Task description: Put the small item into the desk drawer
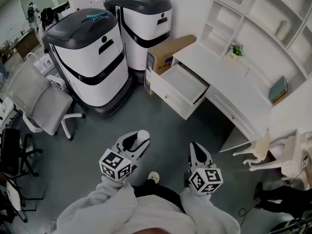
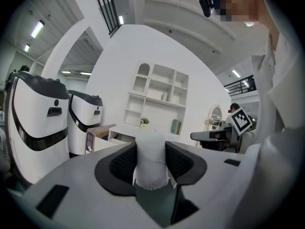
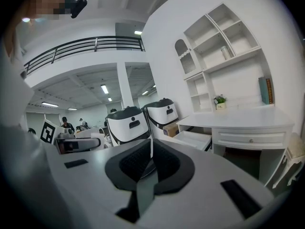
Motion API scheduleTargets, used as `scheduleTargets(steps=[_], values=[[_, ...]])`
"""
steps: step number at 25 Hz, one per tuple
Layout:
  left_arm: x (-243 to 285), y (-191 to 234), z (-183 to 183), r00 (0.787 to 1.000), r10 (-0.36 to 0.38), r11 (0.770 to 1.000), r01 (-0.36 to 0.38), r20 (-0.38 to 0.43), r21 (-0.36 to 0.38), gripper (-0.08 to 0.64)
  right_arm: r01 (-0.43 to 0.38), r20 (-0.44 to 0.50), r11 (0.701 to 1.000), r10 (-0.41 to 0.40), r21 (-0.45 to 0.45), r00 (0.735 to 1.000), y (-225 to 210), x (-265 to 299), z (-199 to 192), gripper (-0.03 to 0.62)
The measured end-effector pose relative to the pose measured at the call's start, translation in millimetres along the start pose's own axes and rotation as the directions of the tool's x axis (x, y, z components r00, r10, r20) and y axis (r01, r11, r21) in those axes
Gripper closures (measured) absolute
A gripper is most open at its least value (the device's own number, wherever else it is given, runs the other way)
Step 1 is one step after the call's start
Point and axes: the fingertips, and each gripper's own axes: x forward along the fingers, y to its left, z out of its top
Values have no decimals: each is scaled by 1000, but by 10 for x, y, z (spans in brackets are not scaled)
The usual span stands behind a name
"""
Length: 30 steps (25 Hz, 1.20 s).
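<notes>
My left gripper (image 1: 139, 139) is shut on a small white item (image 2: 151, 159), a soft, pale roll standing upright between the black pads (image 2: 120, 163). It is held low, close to the person's body, over the grey floor. The white desk (image 1: 229, 77) stands ahead at the right with its drawer (image 1: 181, 87) pulled open and empty inside; the drawer (image 3: 193, 139) also shows in the right gripper view. My right gripper (image 1: 199, 152) hangs beside the left, its jaws shut with nothing between them (image 3: 150, 157). Both grippers are well short of the drawer.
Two large white-and-grey machines (image 1: 90, 57) (image 1: 144, 26) stand left of the desk, with a cardboard box (image 1: 168, 52) wedged against the drawer. An office chair (image 1: 41, 101) is at the left, a white chair (image 1: 268, 150) at the right. Shelves above the desk hold a plant (image 1: 237, 48) and a book (image 1: 278, 89).
</notes>
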Motion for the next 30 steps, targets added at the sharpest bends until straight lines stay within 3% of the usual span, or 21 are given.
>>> scheduleTargets(steps=[13, 18, 25, 30], values=[[493, -69, 4, 1000, 13, 1000, -13, 12, 8, 373, -1, 5, 1000, 0, 15, 1000, -507, 143, 59, 554], [510, -131, -5, 1000, 4, 1000, -4, -1, -12, 373, 2, 2, 1000, -2, 20, 1000, -518, 57, 16, 554], [616, -160, -110, 999, -17, 1000, 17, -44, 0, 373, 76, -3, 994, -76, 80, 997, -774, -52, -91, 554], [763, -47, -137, 998, -27, 1000, 26, -60, -16, 373, 80, -5, 994, -80, 77, 997, -839, 97, -64, 554]])
